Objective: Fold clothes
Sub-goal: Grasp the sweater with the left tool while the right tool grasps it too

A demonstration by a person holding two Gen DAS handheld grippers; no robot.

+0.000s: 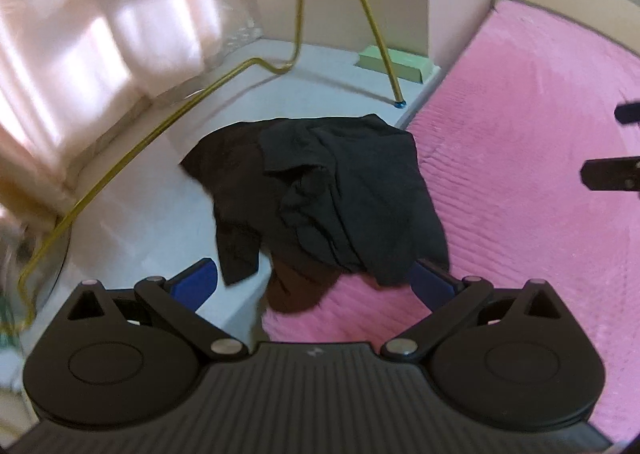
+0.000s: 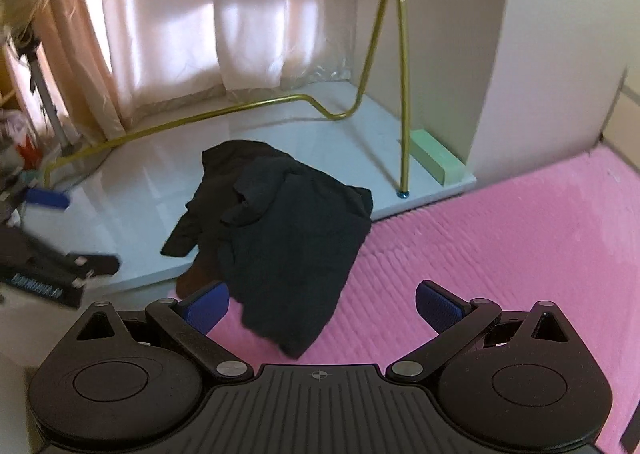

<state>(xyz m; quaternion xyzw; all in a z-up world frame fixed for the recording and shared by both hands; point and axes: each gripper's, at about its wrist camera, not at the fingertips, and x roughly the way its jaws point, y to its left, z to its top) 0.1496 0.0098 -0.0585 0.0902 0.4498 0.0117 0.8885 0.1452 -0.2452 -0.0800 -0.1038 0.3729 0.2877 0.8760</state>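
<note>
A crumpled pile of black clothes (image 1: pixel 332 190) lies half on the pink bed cover (image 1: pixel 520 194) and half on a white ledge (image 1: pixel 132 222). A brown garment (image 1: pixel 298 292) pokes out under its near edge. My left gripper (image 1: pixel 314 286) is open, its blue pads spread wide at the pile's near edge, and the cloth overlaps the right pad's tip. In the right wrist view the same pile (image 2: pixel 288 238) sits just ahead of my right gripper (image 2: pixel 322 306), which is open above the pink cover (image 2: pixel 500 254) with nothing between its pads. The left gripper (image 2: pixel 68 230) shows at the left edge.
Gold metal rack legs (image 2: pixel 402 94) stand on the white ledge (image 2: pixel 152 182) behind the pile, with a green box (image 2: pixel 430 160) against the wall. Pale curtains (image 2: pixel 200 22) hang at the back. Clutter (image 2: pixel 24 142) sits at the far left. The right gripper's black fingers (image 1: pixel 612 174) reach in at the right.
</note>
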